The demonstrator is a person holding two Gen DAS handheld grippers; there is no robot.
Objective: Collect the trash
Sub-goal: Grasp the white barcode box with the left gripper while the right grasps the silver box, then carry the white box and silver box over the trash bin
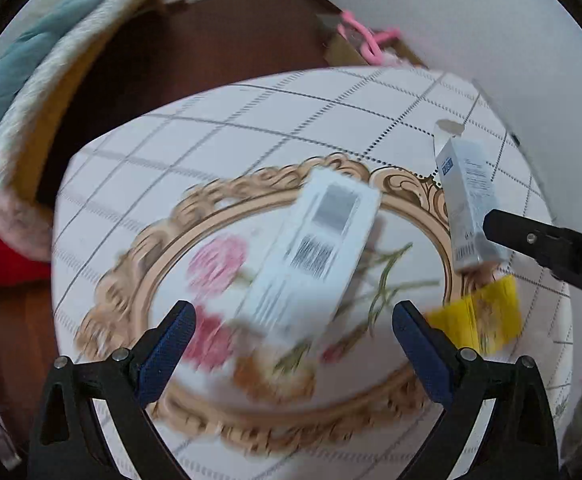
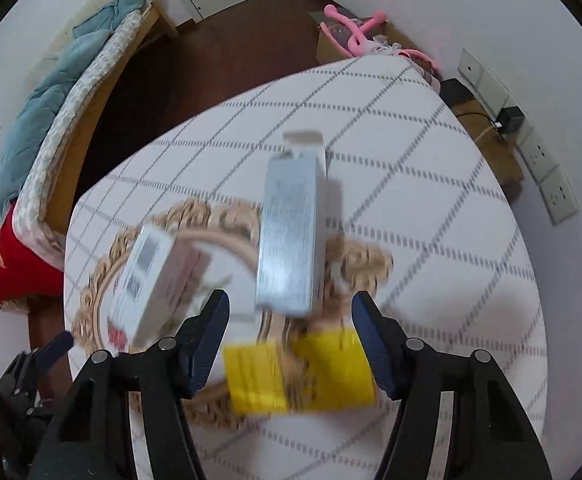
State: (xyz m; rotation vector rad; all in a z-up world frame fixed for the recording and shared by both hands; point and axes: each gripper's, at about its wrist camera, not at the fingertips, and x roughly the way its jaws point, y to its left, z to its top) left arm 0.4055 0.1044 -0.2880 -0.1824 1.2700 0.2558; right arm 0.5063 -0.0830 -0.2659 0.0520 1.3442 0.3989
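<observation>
A white carton with a barcode (image 1: 315, 248) lies on an ornate gold-rimmed floral tray (image 1: 131, 264). My left gripper (image 1: 295, 336) is open just short of the carton's near end. A tall silver-blue box (image 2: 291, 236) and a yellow packet (image 2: 299, 376) lie by the tray's right rim. My right gripper (image 2: 291, 320) is open, with the packet between its fingers and the tall box just ahead. The white carton (image 2: 147, 280) sits to its left. In the left wrist view the tall box (image 1: 467, 200), the yellow packet (image 1: 479, 320) and the right gripper's finger (image 1: 531, 240) show at right.
The tray sits on a round table with a white checked cloth (image 2: 431, 208). A bed with a blue quilt (image 2: 43, 112) stands to the left, across dark floor. A cardboard box with a pink toy (image 2: 355, 36) and wall sockets (image 2: 547, 172) are behind the table.
</observation>
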